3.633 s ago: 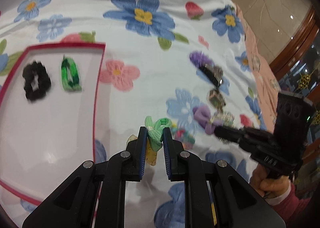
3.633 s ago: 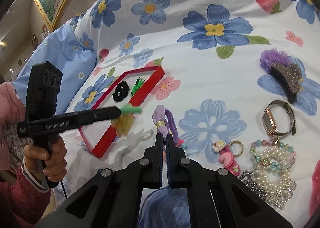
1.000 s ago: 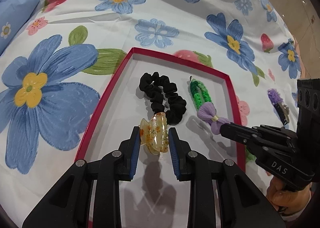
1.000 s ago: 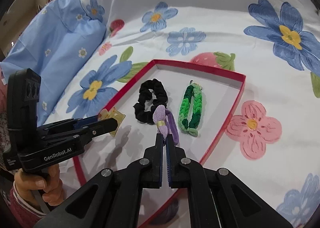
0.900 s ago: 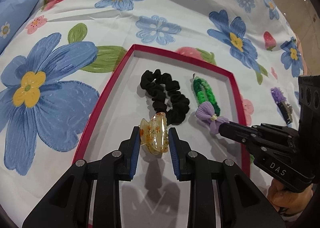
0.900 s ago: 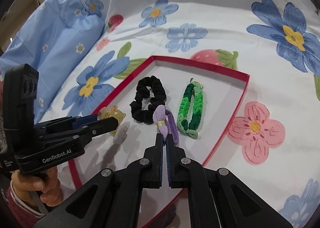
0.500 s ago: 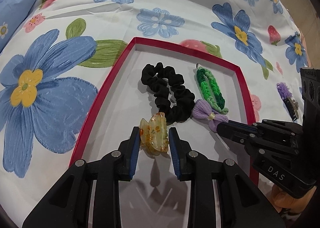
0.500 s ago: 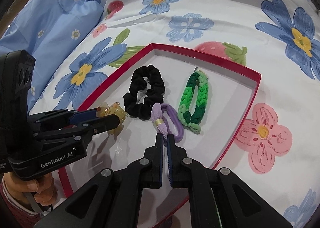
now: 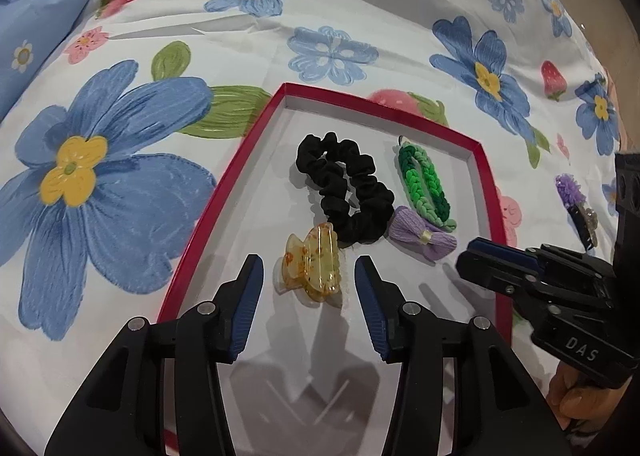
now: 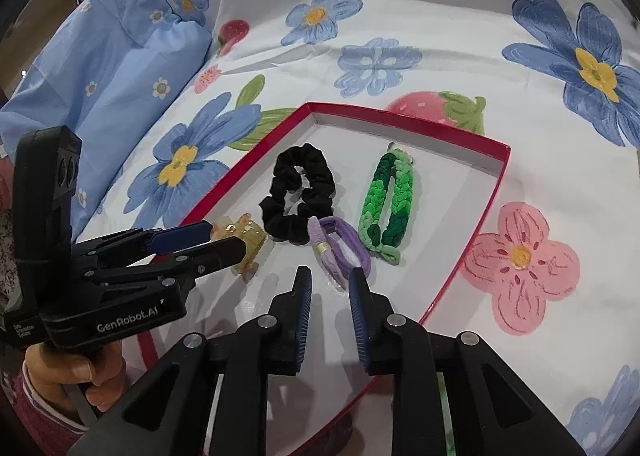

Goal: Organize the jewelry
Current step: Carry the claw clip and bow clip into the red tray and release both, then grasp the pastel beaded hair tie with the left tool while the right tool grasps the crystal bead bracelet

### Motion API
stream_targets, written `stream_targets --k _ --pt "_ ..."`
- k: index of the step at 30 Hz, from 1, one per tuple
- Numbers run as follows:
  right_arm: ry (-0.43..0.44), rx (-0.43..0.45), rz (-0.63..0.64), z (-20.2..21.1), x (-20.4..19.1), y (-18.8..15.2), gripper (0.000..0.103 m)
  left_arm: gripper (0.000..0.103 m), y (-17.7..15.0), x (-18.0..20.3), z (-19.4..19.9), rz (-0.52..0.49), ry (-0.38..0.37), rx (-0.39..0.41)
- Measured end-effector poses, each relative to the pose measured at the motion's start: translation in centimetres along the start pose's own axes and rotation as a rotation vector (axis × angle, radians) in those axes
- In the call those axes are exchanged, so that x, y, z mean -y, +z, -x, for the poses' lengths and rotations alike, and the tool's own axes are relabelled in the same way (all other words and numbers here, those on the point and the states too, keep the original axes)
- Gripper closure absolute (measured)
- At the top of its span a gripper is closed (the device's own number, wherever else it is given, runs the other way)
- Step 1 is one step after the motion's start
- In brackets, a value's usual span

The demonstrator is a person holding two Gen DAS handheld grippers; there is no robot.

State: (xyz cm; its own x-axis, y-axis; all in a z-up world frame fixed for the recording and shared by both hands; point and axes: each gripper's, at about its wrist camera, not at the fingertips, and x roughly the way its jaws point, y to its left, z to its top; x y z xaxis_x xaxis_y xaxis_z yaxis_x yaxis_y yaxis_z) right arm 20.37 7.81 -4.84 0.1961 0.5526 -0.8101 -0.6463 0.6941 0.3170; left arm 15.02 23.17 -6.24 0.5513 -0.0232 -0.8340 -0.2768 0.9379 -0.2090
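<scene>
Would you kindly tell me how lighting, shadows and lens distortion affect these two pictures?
Left wrist view: fisheye bends the red-rimmed white tray; the open left gripper throws a dark shadow on its glossy floor, and the amber translucent claw clip stays sharp. Right wrist view: same bowing and dark corners; soft shadows below the open right gripper; the lilac hair tie is crisp.

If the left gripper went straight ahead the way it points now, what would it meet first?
Most likely the amber claw clip, lying in the red tray just ahead of the open left gripper. The black scrunchie lies beyond it. Height above the tray floor is unclear.
</scene>
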Motion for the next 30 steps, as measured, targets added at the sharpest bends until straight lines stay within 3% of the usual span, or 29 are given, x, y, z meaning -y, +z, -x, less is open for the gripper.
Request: stream_targets --k 5,9,12,15,30 --pt "0.028 0.067 -0.022 2.9 0.0 -0.8 0.08 0.051 -0.9 0.5 2.0 0.024 -0.022 0.027" --pt "0.037 0.112 -0.061 5.5 0.6 -1.9 0.071 0.045 -2.1 1.4 3.9 0.039 -0.055 0.051" --pt "0.034 0.137 -0.087 7.3 1.2 -3.0 0.071 0.042 -2.9 2.1 5.0 0.044 -0.075 0.063" --pt "0.019 0.18 -0.124 9.7 2.1 -4.7 0.065 0.042 -3.8 3.3 5.8 0.041 -0.109 0.061" --pt "-0.097 0.259 -0.261 18.1 7.8 -12.4 0.062 0.041 -6.9 10.7 7.7 -0.073 -0.205 0.037"
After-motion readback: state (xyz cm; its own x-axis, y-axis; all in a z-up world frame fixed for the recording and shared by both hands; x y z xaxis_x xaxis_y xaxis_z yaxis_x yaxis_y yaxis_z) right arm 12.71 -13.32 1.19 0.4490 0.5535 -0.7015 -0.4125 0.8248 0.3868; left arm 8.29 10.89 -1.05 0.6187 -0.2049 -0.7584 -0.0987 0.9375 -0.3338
